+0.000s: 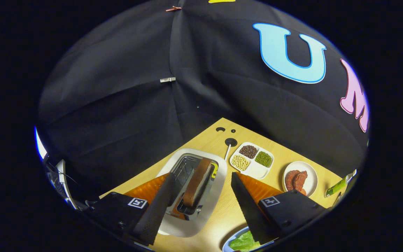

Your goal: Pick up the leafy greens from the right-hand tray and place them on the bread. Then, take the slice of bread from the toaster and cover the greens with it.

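Gripper [201, 192] spread wide, holding nothing | brown bread slice [197, 182] upright in shiny silver toaster [191, 189] between fingers; leafy greens [244, 242] beside right finger

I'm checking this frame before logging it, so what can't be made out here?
- Leafy greens: gripper view, partly covered by one finger of the open tongs, so it is unclear whether bread lies beneath them.
- Toaster: its near end sits behind the other finger; the bread slice stands in a slot, its lower part sunk inside.
- Green bottle beyond the meat plate: too small and distorted to identify.
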The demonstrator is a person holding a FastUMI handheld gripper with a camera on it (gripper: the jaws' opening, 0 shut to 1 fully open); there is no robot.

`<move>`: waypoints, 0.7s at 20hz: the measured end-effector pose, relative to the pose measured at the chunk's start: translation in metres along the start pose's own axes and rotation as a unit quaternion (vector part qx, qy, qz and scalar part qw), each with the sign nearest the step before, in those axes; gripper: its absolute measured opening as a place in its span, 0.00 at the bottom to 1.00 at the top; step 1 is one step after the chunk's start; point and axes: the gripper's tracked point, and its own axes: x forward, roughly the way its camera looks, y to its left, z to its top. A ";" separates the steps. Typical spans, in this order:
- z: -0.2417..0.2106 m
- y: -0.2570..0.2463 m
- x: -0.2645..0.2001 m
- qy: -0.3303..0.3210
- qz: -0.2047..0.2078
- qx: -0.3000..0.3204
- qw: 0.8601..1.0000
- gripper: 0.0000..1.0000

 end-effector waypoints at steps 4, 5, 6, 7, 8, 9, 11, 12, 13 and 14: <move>-0.014 0.005 0.023 0.022 -0.004 -0.006 1.000 0.87; -0.014 0.007 0.024 0.025 -0.003 -0.004 1.000 0.83; -0.016 0.008 0.025 0.028 -0.006 -0.003 1.000 0.65; -0.014 0.007 0.026 0.029 -0.009 -0.005 1.000 0.61; -0.012 0.007 0.025 0.026 -0.011 -0.006 1.000 0.59; -0.011 0.006 0.026 0.026 -0.015 -0.006 1.000 0.57; -0.014 0.004 0.026 0.032 -0.016 0.000 0.999 0.34; -0.016 0.003 0.027 0.038 -0.015 0.002 0.999 0.22; -0.016 0.001 0.024 0.038 -0.017 0.006 0.999 0.22; -0.015 0.000 0.024 0.041 -0.017 0.010 0.999 0.18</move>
